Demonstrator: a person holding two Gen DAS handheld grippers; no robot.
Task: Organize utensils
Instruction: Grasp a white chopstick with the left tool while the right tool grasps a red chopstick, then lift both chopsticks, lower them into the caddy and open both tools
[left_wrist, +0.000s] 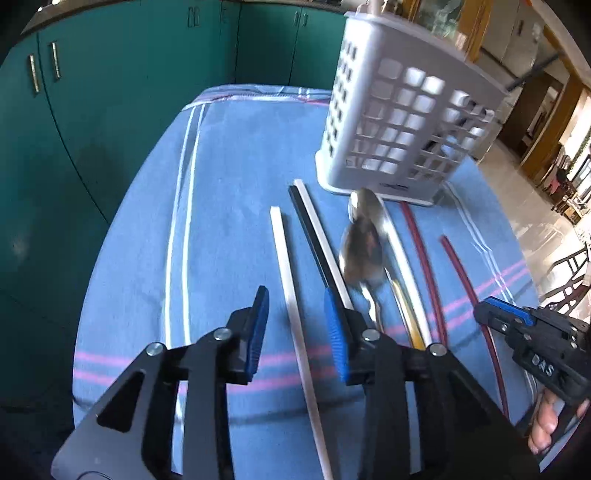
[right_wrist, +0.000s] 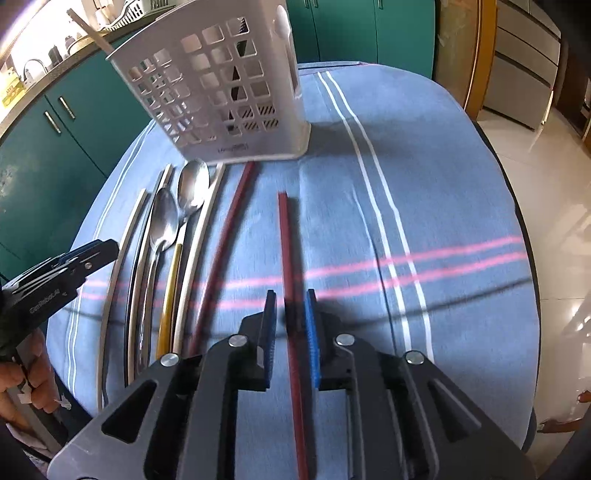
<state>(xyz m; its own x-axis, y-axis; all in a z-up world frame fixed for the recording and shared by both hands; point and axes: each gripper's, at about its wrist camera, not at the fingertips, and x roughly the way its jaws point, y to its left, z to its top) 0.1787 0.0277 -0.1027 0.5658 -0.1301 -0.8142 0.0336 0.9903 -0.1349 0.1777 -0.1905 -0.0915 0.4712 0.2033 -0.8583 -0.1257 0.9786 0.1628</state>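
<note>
Right, we see a round table under a blue cloth with white and pink stripes (right_wrist: 369, 122); teal cabinet doors with metal handles (left_wrist: 110, 110) fill the left and top of the left wrist view, and a glossy tiled floor (right_wrist: 535, 166) runs down the right edge of the right wrist view.

We see a white perforated plastic utensil caddy (right_wrist: 221, 92) upright at top centre of the right view, with a stick poking out of its top left corner. Below it, loose utensils lie roughly parallel on the cloth:
- two steel spoons (right_wrist: 166, 221) at centre left, one with a gold handle
- several white and black chopsticks (left_wrist: 284, 266) flanking them
- two dark red chopsticks (right_wrist: 225, 236) right of those

Left gripper (left_wrist: 295, 317), lower centre of its view: we read the jaws as moderately apart, straddling one white chopstick (left_wrist: 291, 306) that runs up between the blue pads. We see clear gaps on both sides, so no contact and nothing held.

Right gripper (right_wrist: 290, 321), lower centre of its view: narrow gap, with the right-hand dark red chopstick (right_wrist: 286, 258) running between the pads. It sits close to the right pad; we can't tell whether it touches. The left pad is clear, so it isn't clamped.
</note>
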